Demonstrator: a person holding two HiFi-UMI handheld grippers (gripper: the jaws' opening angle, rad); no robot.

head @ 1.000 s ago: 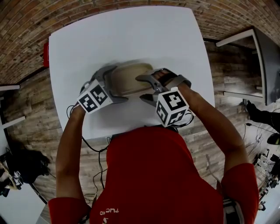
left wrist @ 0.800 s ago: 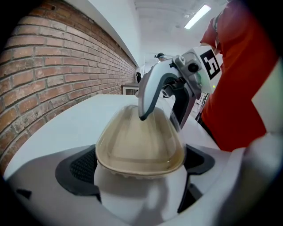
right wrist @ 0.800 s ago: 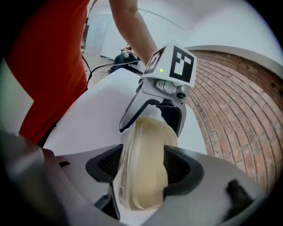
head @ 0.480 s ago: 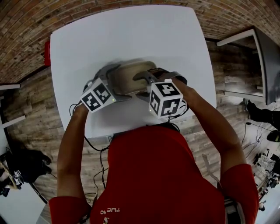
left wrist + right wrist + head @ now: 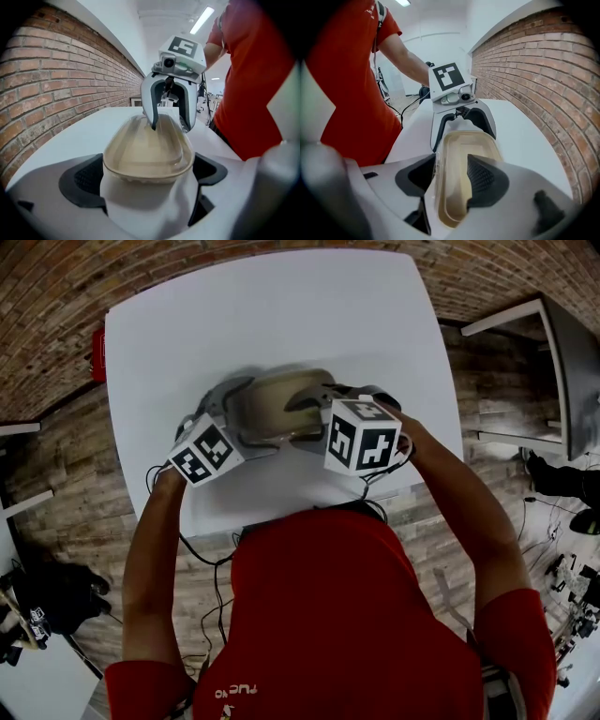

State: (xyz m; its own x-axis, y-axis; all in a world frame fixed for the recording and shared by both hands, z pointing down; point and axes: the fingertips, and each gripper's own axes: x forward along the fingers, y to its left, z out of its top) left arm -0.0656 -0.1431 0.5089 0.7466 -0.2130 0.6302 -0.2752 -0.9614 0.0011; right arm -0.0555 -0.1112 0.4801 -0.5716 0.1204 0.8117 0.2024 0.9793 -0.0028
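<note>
Both grippers were clamped on one lidded food container (image 5: 277,404), held over the near half of the white table (image 5: 281,306); whether it touched the tabletop could not be told. The container was a shallow, beige tray with rounded corners under a clear, slightly domed plastic lid.

The left gripper (image 5: 246,418) had its jaws closed on one end, the tray lying flat between the black pads with the lid up. The right gripper (image 5: 309,418) gripped the opposite end, turned so that the tray stood edge-on between its pads, with one fingertip (image 5: 152,123) pressing on the lid. The two grippers faced each other.
</note>
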